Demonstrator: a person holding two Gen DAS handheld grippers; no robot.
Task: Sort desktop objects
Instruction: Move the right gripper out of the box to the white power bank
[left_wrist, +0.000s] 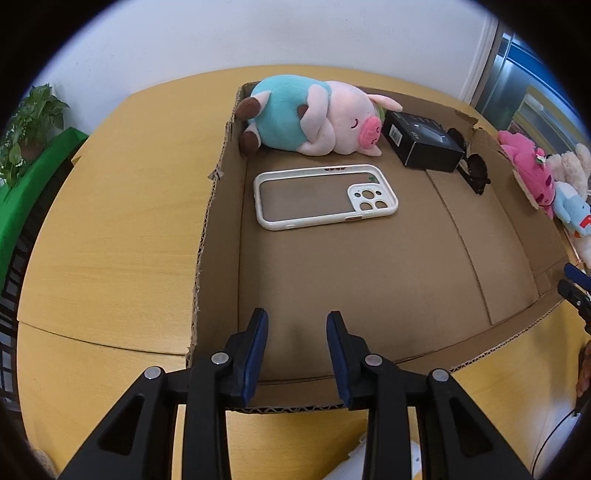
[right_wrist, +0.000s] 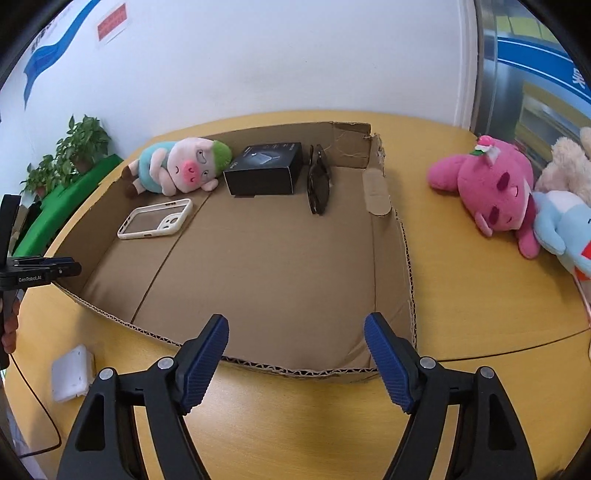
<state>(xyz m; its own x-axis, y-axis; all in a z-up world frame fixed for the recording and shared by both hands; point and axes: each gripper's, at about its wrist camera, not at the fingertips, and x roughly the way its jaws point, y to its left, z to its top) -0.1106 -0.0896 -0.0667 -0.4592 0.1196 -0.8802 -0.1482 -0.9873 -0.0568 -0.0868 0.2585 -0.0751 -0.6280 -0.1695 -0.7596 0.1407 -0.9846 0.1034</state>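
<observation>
Blue plush (right_wrist: 565, 229) cut off; sunglasses (left_wrist: 474, 168) half-hidden.

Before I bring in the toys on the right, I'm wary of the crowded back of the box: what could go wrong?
The sunglasses lie loose beside the black box; a plush dropped there could press on them. The pink plush touches the blue one, so grabbing it may drag that along. The torn box wall on that side could snag the right gripper.
</observation>
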